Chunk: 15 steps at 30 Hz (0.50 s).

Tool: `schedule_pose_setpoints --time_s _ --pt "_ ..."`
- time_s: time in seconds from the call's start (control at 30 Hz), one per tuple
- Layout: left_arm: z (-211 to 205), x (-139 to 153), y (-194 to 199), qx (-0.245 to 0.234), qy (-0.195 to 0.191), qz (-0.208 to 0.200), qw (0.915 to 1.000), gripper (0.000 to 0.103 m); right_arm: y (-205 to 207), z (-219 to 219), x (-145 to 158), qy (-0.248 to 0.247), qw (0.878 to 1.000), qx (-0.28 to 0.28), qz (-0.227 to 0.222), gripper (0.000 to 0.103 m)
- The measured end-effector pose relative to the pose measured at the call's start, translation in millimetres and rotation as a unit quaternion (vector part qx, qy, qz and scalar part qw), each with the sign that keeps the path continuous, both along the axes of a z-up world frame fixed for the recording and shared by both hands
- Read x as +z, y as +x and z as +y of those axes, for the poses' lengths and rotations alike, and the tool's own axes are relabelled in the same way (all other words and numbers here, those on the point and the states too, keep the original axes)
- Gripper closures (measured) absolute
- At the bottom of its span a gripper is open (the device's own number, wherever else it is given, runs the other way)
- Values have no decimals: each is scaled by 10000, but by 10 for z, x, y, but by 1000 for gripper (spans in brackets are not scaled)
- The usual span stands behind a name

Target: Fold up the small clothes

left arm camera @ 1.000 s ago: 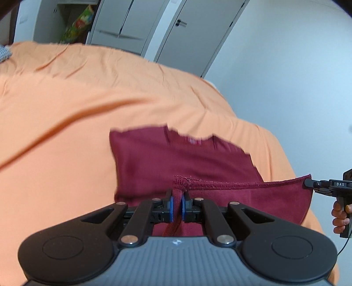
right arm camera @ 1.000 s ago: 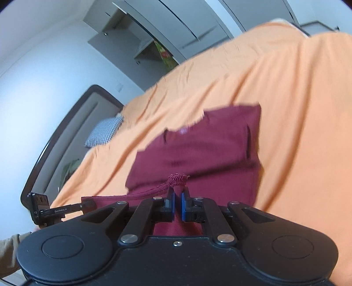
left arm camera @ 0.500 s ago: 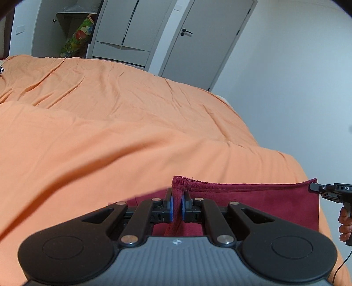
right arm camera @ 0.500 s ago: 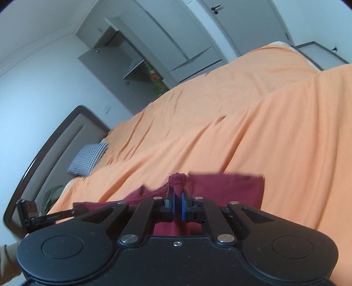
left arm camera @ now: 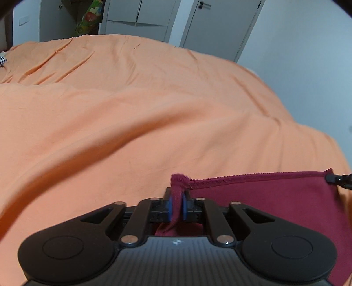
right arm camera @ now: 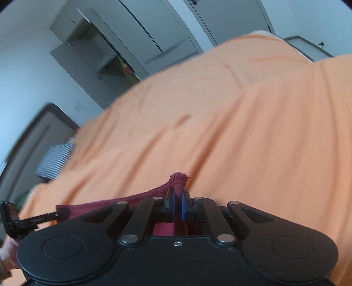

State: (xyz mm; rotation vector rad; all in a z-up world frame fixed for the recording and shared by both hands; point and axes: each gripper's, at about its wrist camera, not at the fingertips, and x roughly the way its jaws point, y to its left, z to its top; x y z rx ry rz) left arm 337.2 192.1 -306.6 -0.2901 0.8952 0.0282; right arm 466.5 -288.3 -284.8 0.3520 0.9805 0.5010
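Observation:
A small dark red garment is held by its hemmed edge, stretched between both grippers over the orange bed. My left gripper is shut on one corner of the hem, which bunches above the blue pads. My right gripper is shut on the other corner. The right gripper's tip also shows at the right edge of the left wrist view, and the left gripper shows at the lower left of the right wrist view. Most of the garment hangs hidden below the grippers.
The orange sheet covers the whole bed. A checked pillow lies by the dark headboard. Grey wardrobe doors and a door stand beyond the bed's far side.
Both grippers have carried the hem forward over the garment. The flat red body that lay on the bed a second ago has dropped out of view beneath them.

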Motion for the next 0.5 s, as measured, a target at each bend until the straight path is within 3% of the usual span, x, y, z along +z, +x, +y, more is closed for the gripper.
schedule_pose_setpoints --time_s 0.07,0.17,0.2,0.23,0.3,0.4,0.5 --pt "19 44 -5 74 18 -66 9999 73 32 36 -93 -110 9999 -9 93 95" --pt "132 177 -153 317 -147 -277 9990 54 6 -34 -111 -16 9997 -205 152 79" --pt "185 228 -245 443 -221 -381 9980 39 -45 -96 -85 53 9994 -321 123 76" --pt "232 286 -344 541 -255 -468 9971 35 -100 -172 -39 164 9988 -447 79 76" --pt "305 384 -614 667 -321 -611 9954 35 -240 -355 68 395 9975 -578 -17 71" --pt "290 500 -1144 559 -605 -757 9937 35 -617 -537 225 342 9981 -493 -111 70" --pt "105 467 -1634 314 -666 -581 9956 35 -1118 -686 296 305 9993 -193 -32 70"
